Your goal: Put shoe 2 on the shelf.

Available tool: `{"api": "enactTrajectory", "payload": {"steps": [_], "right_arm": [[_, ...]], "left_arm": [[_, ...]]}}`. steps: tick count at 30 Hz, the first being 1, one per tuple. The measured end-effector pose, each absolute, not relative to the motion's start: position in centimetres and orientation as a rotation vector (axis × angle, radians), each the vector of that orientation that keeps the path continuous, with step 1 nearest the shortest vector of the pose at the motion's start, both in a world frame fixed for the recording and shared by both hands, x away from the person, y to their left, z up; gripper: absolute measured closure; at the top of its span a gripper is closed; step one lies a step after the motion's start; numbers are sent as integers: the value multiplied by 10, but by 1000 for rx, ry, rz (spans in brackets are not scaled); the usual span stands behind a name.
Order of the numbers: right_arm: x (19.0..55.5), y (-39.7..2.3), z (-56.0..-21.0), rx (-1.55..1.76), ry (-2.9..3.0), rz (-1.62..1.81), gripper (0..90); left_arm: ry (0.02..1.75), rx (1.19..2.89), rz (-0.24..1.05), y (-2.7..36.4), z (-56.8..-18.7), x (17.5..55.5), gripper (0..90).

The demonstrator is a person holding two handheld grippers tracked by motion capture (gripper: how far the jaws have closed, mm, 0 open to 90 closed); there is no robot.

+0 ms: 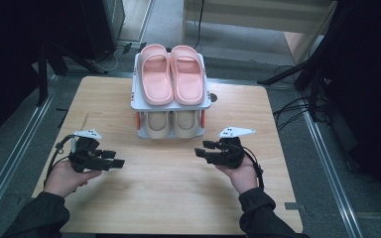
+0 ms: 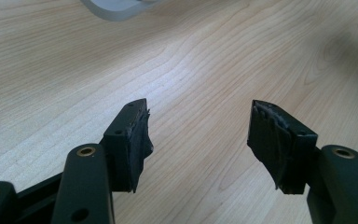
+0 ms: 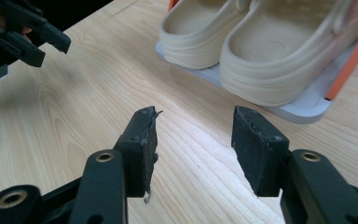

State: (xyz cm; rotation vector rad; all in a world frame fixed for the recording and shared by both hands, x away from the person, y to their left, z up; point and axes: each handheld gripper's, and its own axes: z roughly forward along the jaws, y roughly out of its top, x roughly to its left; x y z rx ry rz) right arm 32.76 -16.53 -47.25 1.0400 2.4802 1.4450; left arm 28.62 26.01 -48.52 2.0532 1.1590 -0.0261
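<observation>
Beige slippers (image 3: pixel 261 56) on lower shelf (image 3: pixel 298 109) best approached low; right gripper (image 3: pixel 193 135) open, empty; left gripper (image 2: pixel 198 135) open, empty, held aside.

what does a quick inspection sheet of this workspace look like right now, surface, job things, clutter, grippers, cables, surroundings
surface: light wooden table, bare in front of the rack
job's things: grey two-tier shoe rack with orange posts, at the far middle of the table; pink slippers side by side on the top tier, beige clogs side by side on the bottom tier
clutter: nothing seen
grippers: left gripper and right gripper each held over the table before the rack, jaws apart with nothing between them
cables: black cable trails from the left gripper, another from the right; loose cables on the floor at the right
surroundings: grey floor, dark stands beside the table
</observation>
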Motion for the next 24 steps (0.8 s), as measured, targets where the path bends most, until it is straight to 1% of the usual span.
{"api": "enactTrajectory", "payload": {"steps": [6,24], "right_arm": [[331,-172,-477,1081,2460,1449,497],[331,-168,-480,1071,2480,1448,487]], "left_arm": [[1157,2056,-21,260,-486,287,380],[1157,2056,-28,261,-486,288,377]]}}
